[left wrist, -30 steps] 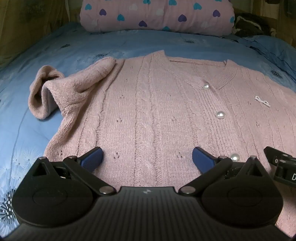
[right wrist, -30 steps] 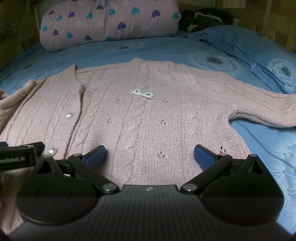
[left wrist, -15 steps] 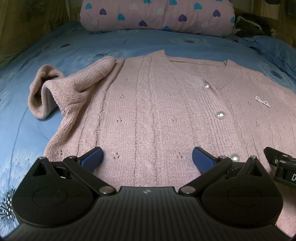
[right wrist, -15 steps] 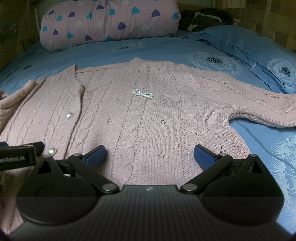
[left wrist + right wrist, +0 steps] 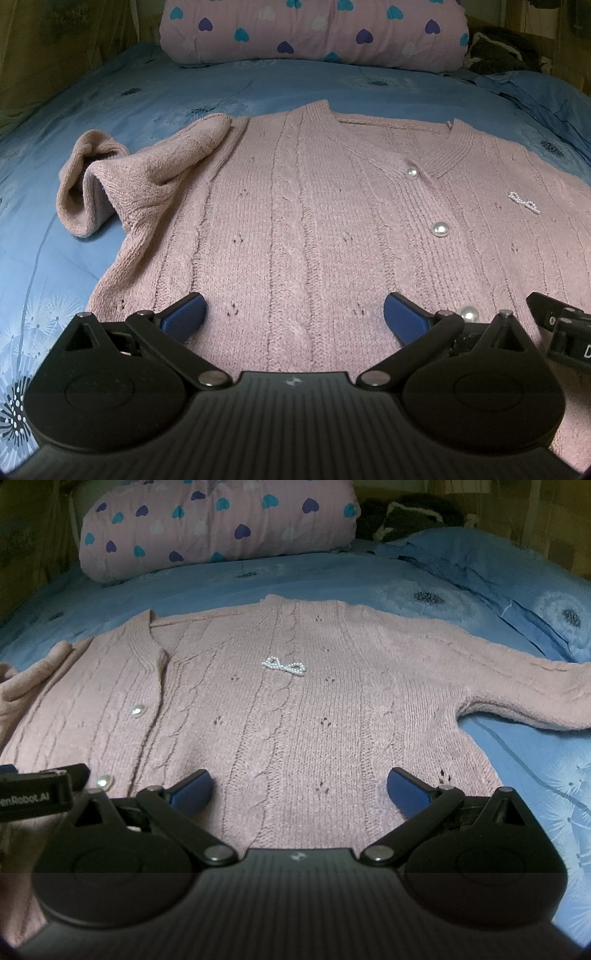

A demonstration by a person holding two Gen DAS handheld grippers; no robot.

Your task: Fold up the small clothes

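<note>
A pink knitted cardigan with pearl buttons lies flat, front up, on the blue bed; it also shows in the right wrist view. Its left sleeve is bunched and folded at the left side. Its right sleeve stretches out to the right. A small pearl bow is pinned on the chest. My left gripper is open and empty above the hem's left half. My right gripper is open and empty above the hem's right half.
The blue floral bedsheet surrounds the cardigan. A pink rolled quilt with hearts lies at the head of the bed. A blue pillow and dark bundled cloth sit at the far right. Wooden walls flank the bed.
</note>
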